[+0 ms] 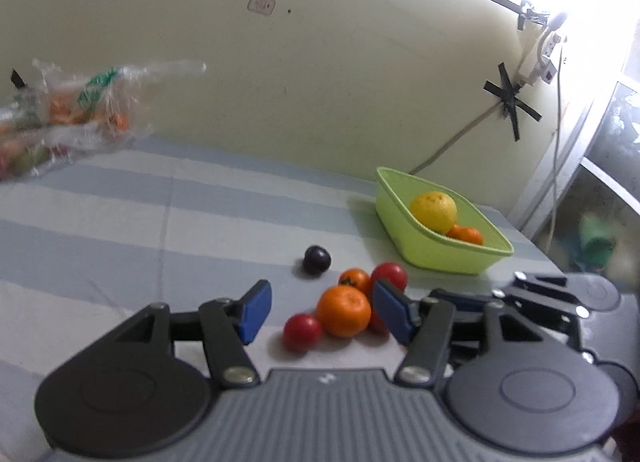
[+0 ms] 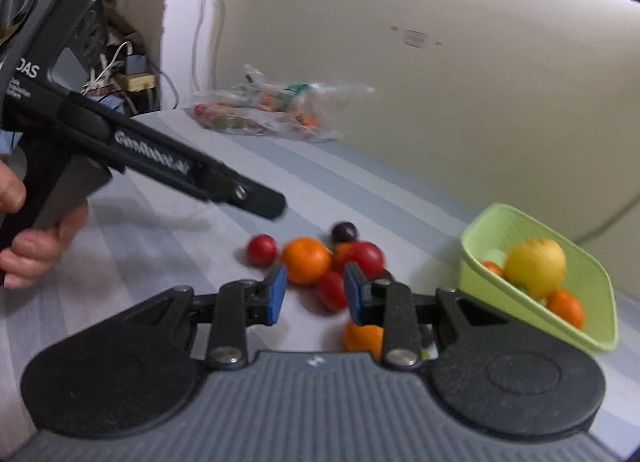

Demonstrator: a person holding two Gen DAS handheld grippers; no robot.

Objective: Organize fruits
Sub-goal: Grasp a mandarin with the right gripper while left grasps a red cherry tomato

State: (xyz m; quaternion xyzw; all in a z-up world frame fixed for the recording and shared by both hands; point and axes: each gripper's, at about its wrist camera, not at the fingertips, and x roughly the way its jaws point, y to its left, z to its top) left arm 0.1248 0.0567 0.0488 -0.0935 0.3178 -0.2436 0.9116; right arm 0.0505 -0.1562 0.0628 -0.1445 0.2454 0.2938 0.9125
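Fruit (image 1: 344, 311) lies clustered beside your green basket (image 1: 436, 252); both your left gripper (image 1: 322, 312) and right gripper (image 2: 315, 293) hang parted, holding nothing.

Place: a lived-in room of a home, not a lab or shop.
Surface: a striped cloth (image 1: 120, 214) in pale blue and white covered the table, reaching the far wall.
Wall: the painted wall (image 1: 320, 62) was scuffed and marked, with a cable (image 1: 452, 142) fixed by crossed black tape (image 1: 510, 100).
Right side: a bright window (image 1: 624, 62) stood by a plugged-in power strip (image 1: 546, 50).
Far left: a crumpled clear plastic bag (image 2: 264, 110) of produce lay on the cloth.
Left corner: tangled wires (image 2: 116, 70) and clutter sat beyond the table.
Food: loose fruit (image 1: 344, 310) and a green plastic basket (image 1: 440, 258) pointed to household use.
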